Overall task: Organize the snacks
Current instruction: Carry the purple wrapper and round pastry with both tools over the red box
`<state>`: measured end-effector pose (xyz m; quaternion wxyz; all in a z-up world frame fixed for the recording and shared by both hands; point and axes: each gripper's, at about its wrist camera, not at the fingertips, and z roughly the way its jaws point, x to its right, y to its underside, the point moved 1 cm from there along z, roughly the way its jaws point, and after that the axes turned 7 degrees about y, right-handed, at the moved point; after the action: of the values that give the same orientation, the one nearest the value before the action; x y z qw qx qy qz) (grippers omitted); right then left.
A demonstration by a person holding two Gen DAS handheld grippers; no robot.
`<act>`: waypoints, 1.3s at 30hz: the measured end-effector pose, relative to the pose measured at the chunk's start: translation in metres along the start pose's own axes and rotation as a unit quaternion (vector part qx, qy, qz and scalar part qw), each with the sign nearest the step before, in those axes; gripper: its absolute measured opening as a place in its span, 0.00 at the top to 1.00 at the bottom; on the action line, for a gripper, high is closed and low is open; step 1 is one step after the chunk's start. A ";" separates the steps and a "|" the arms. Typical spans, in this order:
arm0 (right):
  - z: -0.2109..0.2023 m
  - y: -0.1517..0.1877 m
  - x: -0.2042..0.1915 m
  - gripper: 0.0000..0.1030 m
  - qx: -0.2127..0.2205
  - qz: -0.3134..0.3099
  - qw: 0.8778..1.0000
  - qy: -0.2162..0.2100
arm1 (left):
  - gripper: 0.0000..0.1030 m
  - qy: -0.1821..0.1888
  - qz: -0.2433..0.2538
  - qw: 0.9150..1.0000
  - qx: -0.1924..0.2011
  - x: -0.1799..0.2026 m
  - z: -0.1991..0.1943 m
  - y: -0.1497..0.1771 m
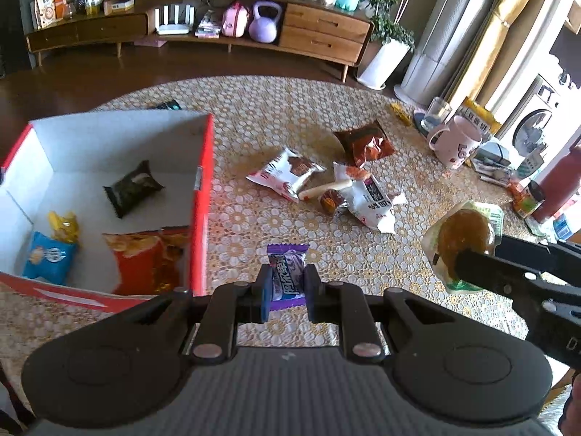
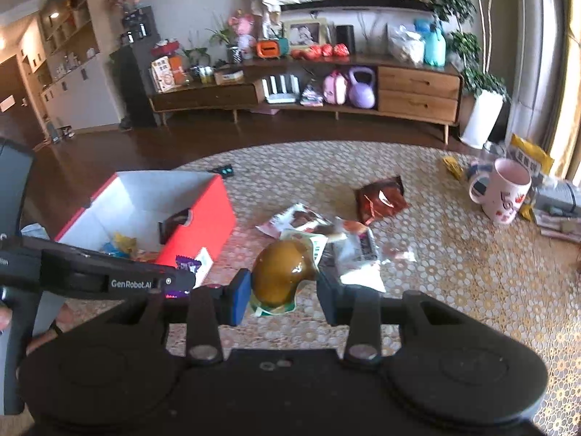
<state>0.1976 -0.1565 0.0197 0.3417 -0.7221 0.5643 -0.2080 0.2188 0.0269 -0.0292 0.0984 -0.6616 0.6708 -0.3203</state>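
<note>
My left gripper [image 1: 287,287] is shut on a purple snack packet [image 1: 288,272], held above the tablecloth just right of the red box [image 1: 203,196]; the packet also shows in the right wrist view [image 2: 187,265]. My right gripper [image 2: 283,290] is shut on a clear pouch with a brown egg-shaped snack [image 2: 281,272], lifted off the table; it also shows in the left wrist view [image 1: 463,239]. The red box [image 2: 203,218] holds a dark packet [image 1: 132,187], a blue packet [image 1: 49,258], a yellow candy [image 1: 65,225] and a red chip bag [image 1: 149,258].
Loose snacks lie mid-table: a white-pink packet [image 1: 287,174], a white packet [image 1: 370,200], a sausage stick [image 1: 325,187], a brown-red bag [image 1: 365,143]. A pink mug [image 1: 455,145], a glass [image 1: 437,112], a red bottle [image 1: 559,185] and books stand at the right edge.
</note>
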 end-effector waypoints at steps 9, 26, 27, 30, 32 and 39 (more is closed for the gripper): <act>-0.011 -0.007 -0.047 0.63 0.011 -0.029 0.999 -0.018 | 0.83 -0.007 -0.005 1.000 0.021 -0.030 -0.040 -0.001; 0.020 -0.028 -0.156 0.63 0.008 -0.086 0.994 -0.065 | 0.83 -0.061 -0.036 0.997 0.042 -0.127 -0.087 -0.015; 0.024 -0.030 -0.160 0.63 0.007 -0.088 0.994 -0.067 | 0.83 -0.065 -0.037 0.996 0.042 -0.134 -0.089 -0.015; 0.033 -0.033 -0.174 0.63 0.005 -0.093 0.993 -0.071 | 0.83 -0.072 -0.038 0.996 0.039 -0.149 -0.090 -0.016; 0.040 -0.035 -0.182 0.63 0.003 -0.098 0.992 -0.073 | 0.83 -0.078 -0.039 0.995 0.037 -0.160 -0.090 -0.017; 0.068 -0.041 -0.205 0.63 -0.008 -0.105 0.991 -0.077 | 0.83 -0.099 -0.049 0.994 0.027 -0.193 -0.080 -0.023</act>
<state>0.2152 0.0624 0.0214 0.3548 -0.7941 0.4588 -0.1816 0.2140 0.2364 -0.0105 0.1661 -0.7193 0.6158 -0.2754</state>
